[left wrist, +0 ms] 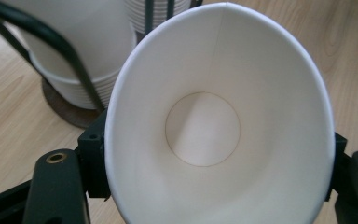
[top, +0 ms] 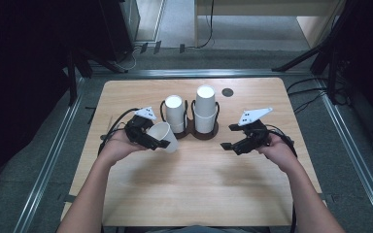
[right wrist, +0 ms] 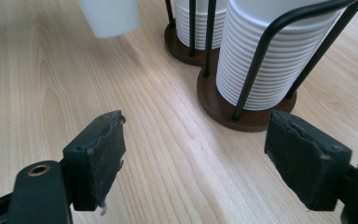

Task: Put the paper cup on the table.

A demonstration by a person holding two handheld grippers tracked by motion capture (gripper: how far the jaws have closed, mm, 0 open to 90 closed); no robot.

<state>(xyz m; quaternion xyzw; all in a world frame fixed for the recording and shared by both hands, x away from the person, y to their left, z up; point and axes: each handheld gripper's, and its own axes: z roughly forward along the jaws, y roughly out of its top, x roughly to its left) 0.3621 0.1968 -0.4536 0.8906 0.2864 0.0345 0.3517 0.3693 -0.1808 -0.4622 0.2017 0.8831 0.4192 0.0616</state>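
Observation:
A white paper cup (top: 165, 136) lies tilted in my left gripper (top: 156, 138), whose jaws are shut on its sides; in the left gripper view the cup's open mouth (left wrist: 214, 126) faces the camera, squeezed into an oval. Behind it stands a dark double cup holder (top: 190, 127) with two stacks of white cups, a shorter left stack (top: 175, 113) and a taller right stack (top: 205, 108). My right gripper (top: 229, 136) hovers open over the table to the right of the holder, nothing between its pads. In the right gripper view, the ribbed right stack (right wrist: 261, 65) stands just ahead.
The light wooden table (top: 189, 189) has bare room in front of both hands. A small dark round hole (top: 228, 92) sits near the table's far edge. Black stands and cables ring the table on the grey floor.

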